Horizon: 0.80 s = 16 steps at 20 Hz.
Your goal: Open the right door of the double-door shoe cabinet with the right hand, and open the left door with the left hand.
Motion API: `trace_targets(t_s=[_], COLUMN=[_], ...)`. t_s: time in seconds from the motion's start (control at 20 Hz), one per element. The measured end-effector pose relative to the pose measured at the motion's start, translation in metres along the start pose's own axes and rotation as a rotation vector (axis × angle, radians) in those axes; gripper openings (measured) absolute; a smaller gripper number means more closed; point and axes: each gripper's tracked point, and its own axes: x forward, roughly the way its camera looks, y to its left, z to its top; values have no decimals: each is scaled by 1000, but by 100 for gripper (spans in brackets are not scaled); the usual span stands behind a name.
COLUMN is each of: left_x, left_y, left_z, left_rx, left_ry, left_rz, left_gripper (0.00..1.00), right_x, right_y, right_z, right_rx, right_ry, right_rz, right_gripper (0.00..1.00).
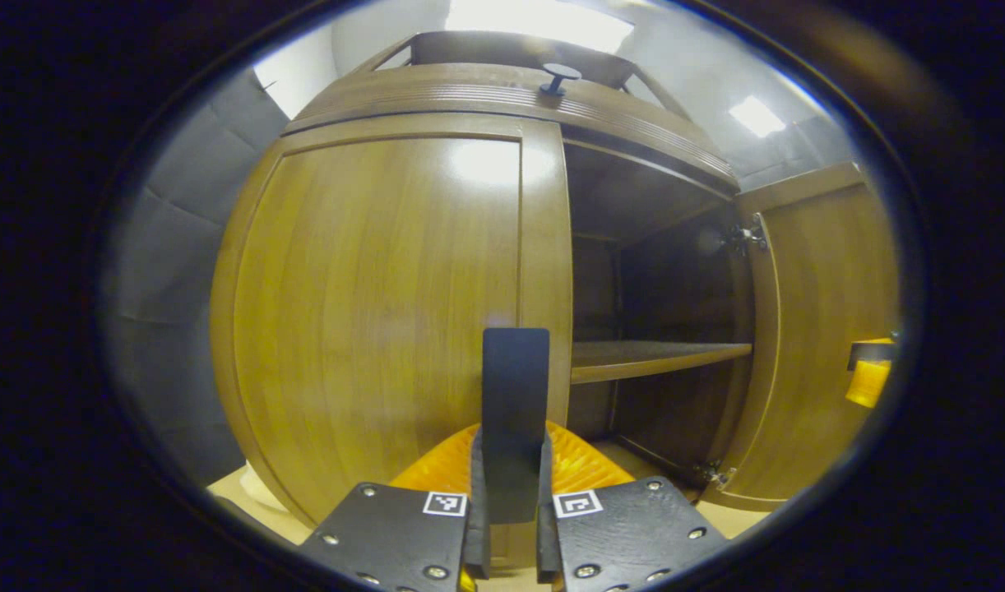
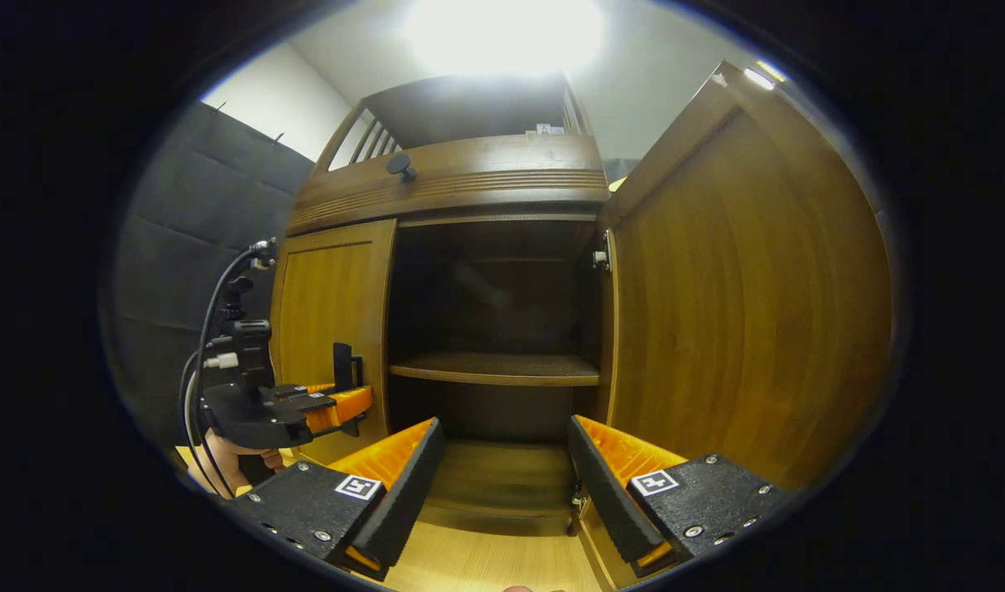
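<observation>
left gripper (image 1: 515, 493) clamped on the left door (image 1: 371, 312) handle (image 1: 515, 411); right gripper (image 2: 502, 485) wide open, empty, by the open right door (image 2: 741, 312).

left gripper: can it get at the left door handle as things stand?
Probably yes, it looks there already: in the left gripper view the left gripper has its jaws closed on the dark handle of the left door, which is not yet open. Nothing intervenes.

The handle (image 1: 515, 411) hides the strip of left door (image 1: 371, 312) straight ahead of the left claw (image 1: 515, 501). Ahead of the right claw (image 2: 502, 485), the cabinet's back (image 2: 494, 304) is too dark to read. Left of that claw, a hand (image 2: 223, 460) is cut off by the edge.
</observation>
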Motion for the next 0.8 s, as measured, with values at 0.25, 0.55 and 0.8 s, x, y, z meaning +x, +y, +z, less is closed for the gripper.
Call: trace_targets(t_s=[0.25,0.55,0.8], left_x=[-7,-16,-22], left_y=[5,13,15], left_z=[15,34,37], left_rx=[-10,-32,-35], left_ry=[-4,-17,-33], left_rz=[-20,-26,-13], left_gripper=[23,23,23], right_x=[-6,-9,-12], right_y=[-4,-4,-2], right_z=[3,8,10], right_rx=[23,26,14], right_ry=[-7,-10,-8], right_rz=[3,28,48], right_gripper=[94,94,94])
